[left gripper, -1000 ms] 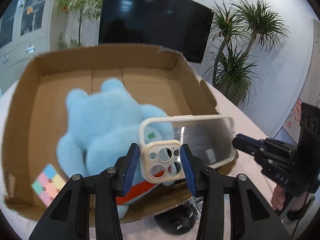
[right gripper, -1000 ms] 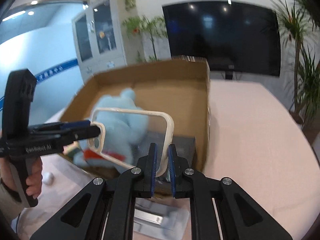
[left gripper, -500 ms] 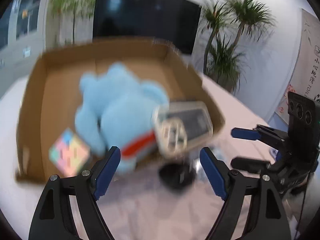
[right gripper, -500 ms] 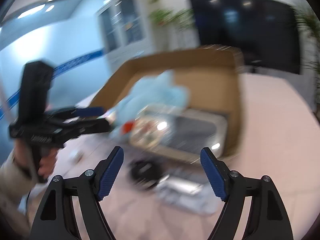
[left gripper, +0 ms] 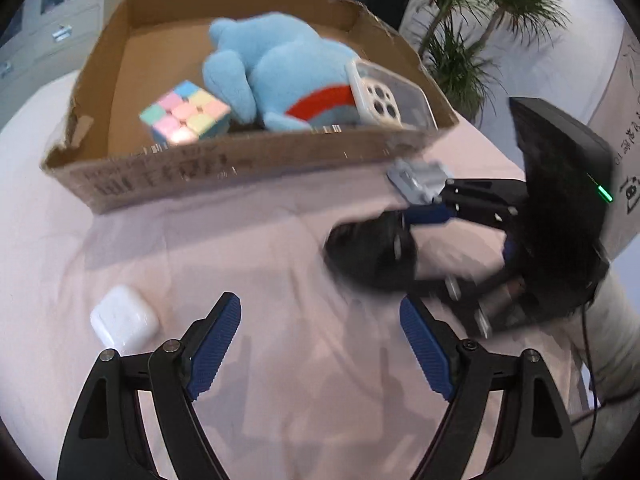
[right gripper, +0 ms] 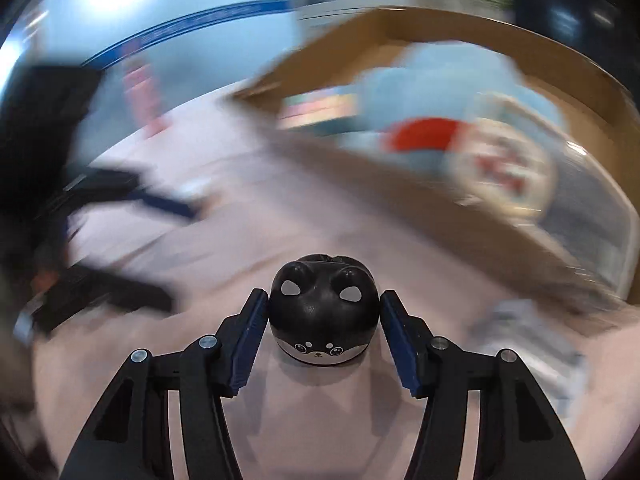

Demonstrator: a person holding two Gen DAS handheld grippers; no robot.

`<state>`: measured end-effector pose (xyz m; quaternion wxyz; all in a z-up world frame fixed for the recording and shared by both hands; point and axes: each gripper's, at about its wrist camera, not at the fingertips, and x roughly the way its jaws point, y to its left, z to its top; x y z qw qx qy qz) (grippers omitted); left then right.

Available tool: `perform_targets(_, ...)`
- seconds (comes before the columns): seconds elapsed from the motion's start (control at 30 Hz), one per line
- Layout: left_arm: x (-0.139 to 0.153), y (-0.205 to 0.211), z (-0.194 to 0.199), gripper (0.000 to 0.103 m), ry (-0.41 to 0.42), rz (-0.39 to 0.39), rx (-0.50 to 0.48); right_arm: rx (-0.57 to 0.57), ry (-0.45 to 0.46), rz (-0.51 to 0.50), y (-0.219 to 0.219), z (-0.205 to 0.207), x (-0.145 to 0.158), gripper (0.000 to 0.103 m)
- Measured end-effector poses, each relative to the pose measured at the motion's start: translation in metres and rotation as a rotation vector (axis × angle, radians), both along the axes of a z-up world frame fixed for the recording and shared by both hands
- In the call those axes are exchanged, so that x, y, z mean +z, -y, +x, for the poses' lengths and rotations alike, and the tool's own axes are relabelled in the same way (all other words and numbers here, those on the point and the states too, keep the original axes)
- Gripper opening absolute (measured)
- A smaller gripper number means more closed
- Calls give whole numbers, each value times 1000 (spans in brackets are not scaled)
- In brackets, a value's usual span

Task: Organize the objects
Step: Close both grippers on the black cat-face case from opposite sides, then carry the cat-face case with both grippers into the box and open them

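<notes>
The left hand-held gripper (left gripper: 316, 344) hangs released above the pink tabletop (left gripper: 280, 264), its blue pads spread wide with nothing between them. Just beside its left finger, a white earbud case (left gripper: 124, 322) lies on the tabletop.

The right hand-held gripper (right gripper: 322, 330) is low over the tabletop, its fingers (right gripper: 250, 340) flanking a black animal-faced toy (right gripper: 323, 318) that sits upright on the cloth. The pads stand close on either side of the toy; the left pad looks to be at its surface, while a thin gap shows on the right, so whether the toy is grasped cannot be told. In the left wrist view the same toy appears as a dark blur (left gripper: 370, 254) at that gripper's tips (left gripper: 426, 214).

The cardboard box (left gripper: 248, 168) stands on the tabletop beyond both grippers. Inside it lie a blue plush (left gripper: 276, 68) with a red band, a pastel cube (left gripper: 186, 114) at the plush's left near the front wall, and a clear phone case (left gripper: 390, 96) leaning on the plush by the right wall. A grey metal piece (left gripper: 418, 180) lies on the tabletop just outside the box's right front corner. The right wrist view is heavily blurred beyond the toy.
</notes>
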<state>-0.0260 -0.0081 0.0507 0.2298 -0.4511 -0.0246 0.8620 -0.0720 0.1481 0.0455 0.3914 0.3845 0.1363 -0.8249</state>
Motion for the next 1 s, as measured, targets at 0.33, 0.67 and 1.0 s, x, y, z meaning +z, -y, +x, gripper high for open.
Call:
perform_targets(0.33, -7, -3, 2, 85, 89, 76, -72, 103, 17, 31, 7, 27, -6, 68)
perform_targets(0.67, -17, -9, 1, 67, 140, 112, -104, 8, 49, -6, 16, 22, -12, 68)
perform_targets(1.0, -18, -11, 1, 67, 109, 97, -102, 8, 52, 13, 22, 22, -15, 59)
